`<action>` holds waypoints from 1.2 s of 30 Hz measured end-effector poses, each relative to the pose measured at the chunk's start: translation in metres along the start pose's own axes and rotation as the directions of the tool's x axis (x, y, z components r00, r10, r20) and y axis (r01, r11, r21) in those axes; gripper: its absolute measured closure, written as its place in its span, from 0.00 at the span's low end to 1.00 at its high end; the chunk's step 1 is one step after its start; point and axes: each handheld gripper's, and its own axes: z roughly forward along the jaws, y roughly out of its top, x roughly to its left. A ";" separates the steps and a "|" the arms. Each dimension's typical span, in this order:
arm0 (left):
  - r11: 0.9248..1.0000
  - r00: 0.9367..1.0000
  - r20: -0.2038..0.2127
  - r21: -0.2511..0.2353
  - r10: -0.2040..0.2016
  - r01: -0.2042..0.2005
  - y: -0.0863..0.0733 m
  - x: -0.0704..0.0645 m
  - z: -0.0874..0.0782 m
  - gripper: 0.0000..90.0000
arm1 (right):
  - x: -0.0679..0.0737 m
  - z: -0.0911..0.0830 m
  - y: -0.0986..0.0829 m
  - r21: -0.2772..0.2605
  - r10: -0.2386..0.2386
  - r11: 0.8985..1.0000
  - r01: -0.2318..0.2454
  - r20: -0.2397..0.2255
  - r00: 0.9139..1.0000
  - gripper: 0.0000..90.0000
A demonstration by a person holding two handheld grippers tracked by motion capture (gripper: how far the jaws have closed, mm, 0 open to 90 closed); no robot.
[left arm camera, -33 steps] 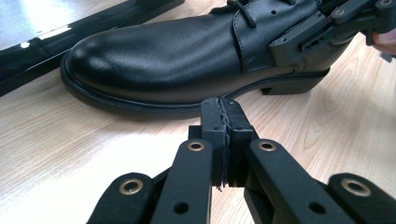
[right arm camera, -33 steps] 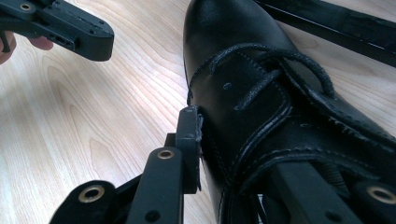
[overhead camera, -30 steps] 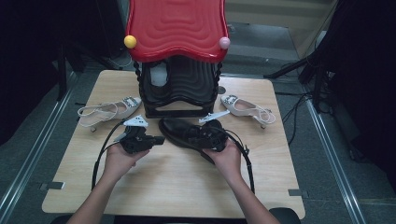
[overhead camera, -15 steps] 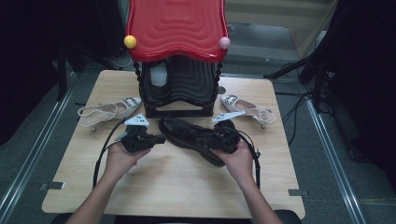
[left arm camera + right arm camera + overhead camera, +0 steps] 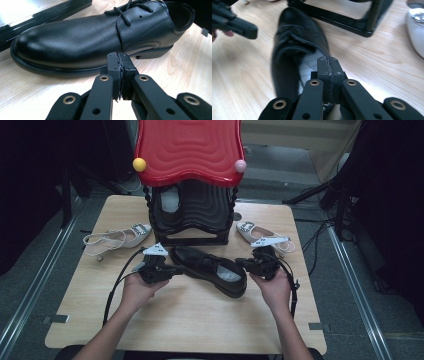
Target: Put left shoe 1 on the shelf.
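A black lace-up shoe [image 5: 210,269] lies on its sole in the middle of the wooden table [image 5: 200,320], toe toward the left. My left gripper [image 5: 179,268] is shut with nothing in it, its tips close to the shoe's toe side; in the left gripper view the closed jaws [image 5: 120,57] stand just before the shoe's sole edge [image 5: 82,37]. My right gripper [image 5: 240,262] is also shut and empty, at the heel end. In the right gripper view its tips [image 5: 328,60] hover over the shoe's heel opening [image 5: 294,50], and the other gripper [image 5: 234,22] shows at top left.
A black rack with a wavy red top [image 5: 190,150] stands at the back centre, a pale shoe [image 5: 170,200] inside it. A white slingback shoe [image 5: 117,239] lies left of the rack and another white shoe [image 5: 260,234] right of it, just behind my right gripper.
My right gripper has drawn back to the right, from over the shoe's heel to just beyond it. The left gripper and the shoe have barely moved.
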 end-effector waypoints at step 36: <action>0.999 0.999 0.042 0.030 0.016 -0.017 -0.008 -0.008 0.021 0.98 | 0.014 0.009 -0.035 0.032 0.064 0.997 -0.065 0.020 0.998 1.00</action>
